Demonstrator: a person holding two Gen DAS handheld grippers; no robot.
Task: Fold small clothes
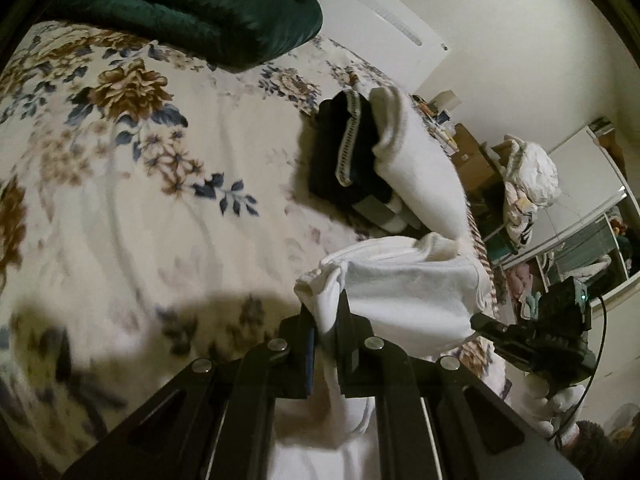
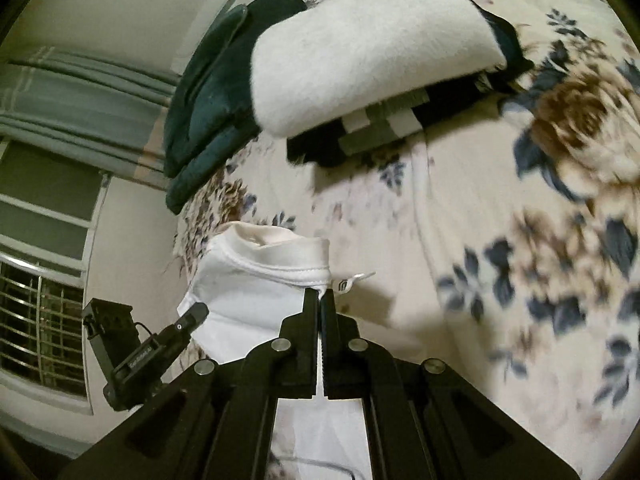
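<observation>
I judge the job partly done. A stack of folded clothes (image 2: pixel 372 60) already sits on the bed (image 1: pixel 140 208): a fluffy white piece on top, dark and grey-striped pieces under it, one dark piece with a patterned band showing in the left wrist view. That pile looks finished. The piece I am working on is not.

That piece is a small white garment (image 1: pixel 404 296), and I have it lifted off the flowered bedspread, held between both tools, near the stack but apart from it. My left claw (image 1: pixel 326 320) is closed tight on a bunched corner of the cloth, with white fabric running down between its jaws toward the camera. My right claw (image 2: pixel 319 300) is shut on the stitched hem edge, only a thin strip of white showing between its jaws. From each wrist view I can see the other tool at the far edge of the garment.

The garment looks like thin, soft knit cotton, plain white, with a ribbed or double-stitched hem and a small tag (image 2: pixel 352 280) sticking out beside my right claw. It sags and rumples between the two grips, not spread flat, so no clean fold is in it yet.

What remains, as I see it: lay it out, fold it, and add it to the stack. A dark green plush blanket (image 1: pixel 208 4) lies at the far side of the bed, out of my way.
</observation>
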